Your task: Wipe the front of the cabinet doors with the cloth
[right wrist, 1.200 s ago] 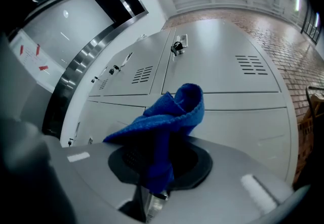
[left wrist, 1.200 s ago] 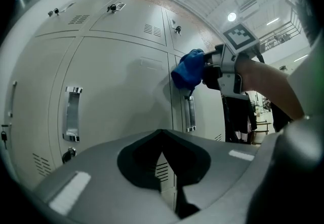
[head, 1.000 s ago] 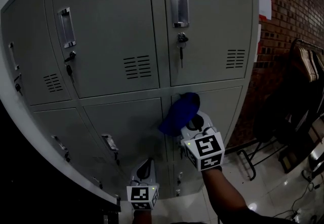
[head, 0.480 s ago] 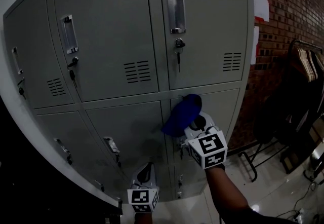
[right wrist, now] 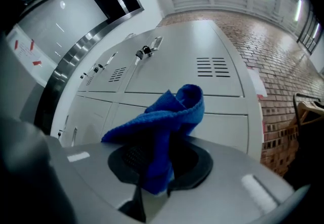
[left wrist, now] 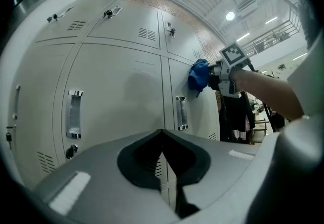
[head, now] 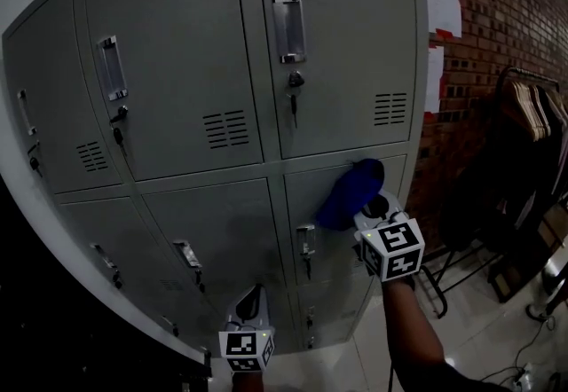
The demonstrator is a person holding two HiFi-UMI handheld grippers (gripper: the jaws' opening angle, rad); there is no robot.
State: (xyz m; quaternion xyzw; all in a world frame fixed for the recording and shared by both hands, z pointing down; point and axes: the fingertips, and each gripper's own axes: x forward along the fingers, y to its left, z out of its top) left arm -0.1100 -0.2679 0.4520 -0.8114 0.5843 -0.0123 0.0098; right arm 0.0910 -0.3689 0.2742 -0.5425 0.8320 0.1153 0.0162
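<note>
Grey metal fills most of the head view, is that right?

Yes. It shows a bank of grey locker cabinet doors [head: 177, 71] in two rows, each with a recessed steel handle [head: 288, 27]. A key [head: 294, 89] hangs from the lock of the upper right door, and vent slots [head: 390, 108] are cut to its right.

Where is the cloth?

The blue cloth [head: 348, 193] lies against the lower right door [head: 306, 191]. It is near that door's top right corner, just below the seam between the rows. It is bunched, with a fold standing up past the tong tips.

What holds it?

The right tongs [right wrist: 154, 182] are clamped on the cloth's lower part. The right gripper view shows the fabric pinched between the two jaws and spilling out above them. A bare forearm [head: 408, 328] reaches up behind the marker cube [head: 392, 248].

And the other hand?

The left tongs [left wrist: 164, 152] are together with nothing between them. They sit low, well apart from the cloth, pointing up at the lower middle door [head: 222, 231]. Whether they touch it I cannot tell.

Anything beside the cabinet?

To its right is a red brick wall [head: 506, 18] with white paper sheets [head: 442, 11] stuck on it. Further right stands a rack of clothes hangers [head: 537, 111].
</note>
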